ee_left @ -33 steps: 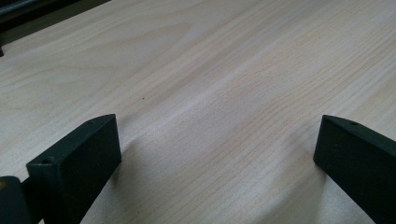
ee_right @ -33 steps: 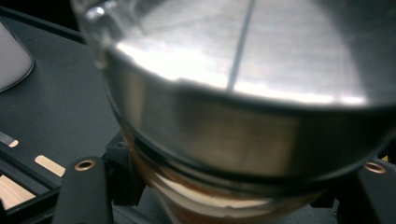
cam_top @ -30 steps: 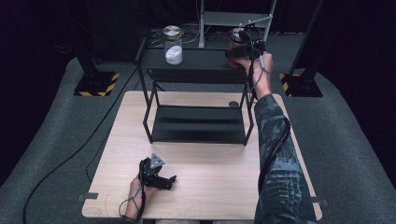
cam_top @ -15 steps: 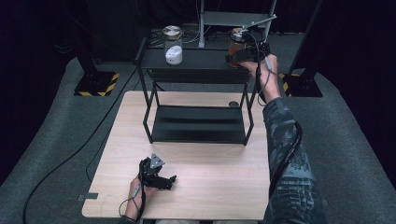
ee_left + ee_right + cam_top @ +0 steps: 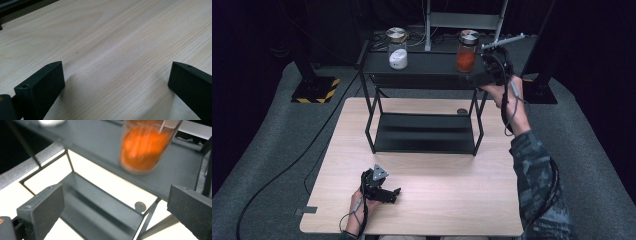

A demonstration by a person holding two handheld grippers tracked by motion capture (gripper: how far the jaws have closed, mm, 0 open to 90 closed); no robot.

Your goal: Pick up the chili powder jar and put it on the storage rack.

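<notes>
So the jar with the orange stuff (image 5: 467,51) is parked upright on the top shelf of the black rack (image 5: 422,67), toward its right end, metal lid on, with nothing gripping it. The right gripper (image 5: 488,70) is held just beside that jar at the shelf's right edge, and its jaws have just been opening; they're spread wide now, nothing between them. In the right gripper view the jar (image 5: 145,146) is seen a bit blurred ahead of and above the jaws, clear of both pads, with the rack's lower shelf (image 5: 100,207) and a small round dark disc (image 5: 140,206) on the table below. A second jar with something white inside (image 5: 397,48) is set on the same top shelf, well over to the left. The left gripper (image 5: 384,192) is rested down at the near edge of the wooden table (image 5: 437,200), well apart from the rack, its jaws also spread wide over bare wood (image 5: 112,50).
</notes>
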